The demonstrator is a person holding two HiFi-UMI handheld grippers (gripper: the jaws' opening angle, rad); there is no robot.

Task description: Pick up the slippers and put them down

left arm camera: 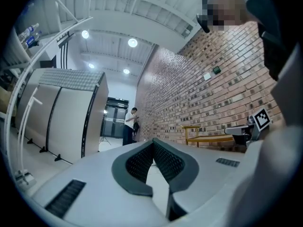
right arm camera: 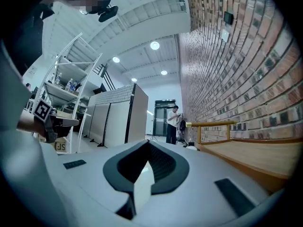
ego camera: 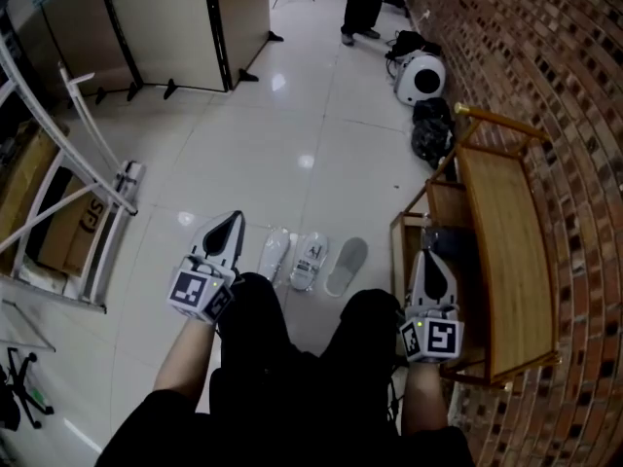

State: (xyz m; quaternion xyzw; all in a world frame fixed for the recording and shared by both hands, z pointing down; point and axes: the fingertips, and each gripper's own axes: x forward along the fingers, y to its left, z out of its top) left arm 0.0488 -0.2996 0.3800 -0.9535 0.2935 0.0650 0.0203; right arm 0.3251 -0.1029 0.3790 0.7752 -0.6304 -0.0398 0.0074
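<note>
Three slippers lie side by side on the white floor in the head view, just beyond my knees: a pale one (ego camera: pixel 275 254), a second pale one (ego camera: pixel 311 260) and a grey one (ego camera: pixel 347 265). My left gripper (ego camera: pixel 234 219) is held level to the left of them, above the floor, jaws shut and empty. My right gripper (ego camera: pixel 429 255) hangs to their right, beside the wooden bench, also shut with nothing in it. In the left gripper view the gripper (left arm camera: pixel 153 141) has its jaws meeting at the tips. The right gripper view shows that gripper (right arm camera: pixel 147 142) closed the same way. Neither gripper view shows the slippers.
A wooden bench (ego camera: pixel 506 261) runs along the brick wall (ego camera: pixel 584 144) on the right. A white rack (ego camera: pixel 68 163) and a cardboard box (ego camera: pixel 78 227) stand at left. A white round object (ego camera: pixel 421 78) and a black bag (ego camera: pixel 431 129) lie further off. A person (ego camera: pixel 362 3) stands at the far end.
</note>
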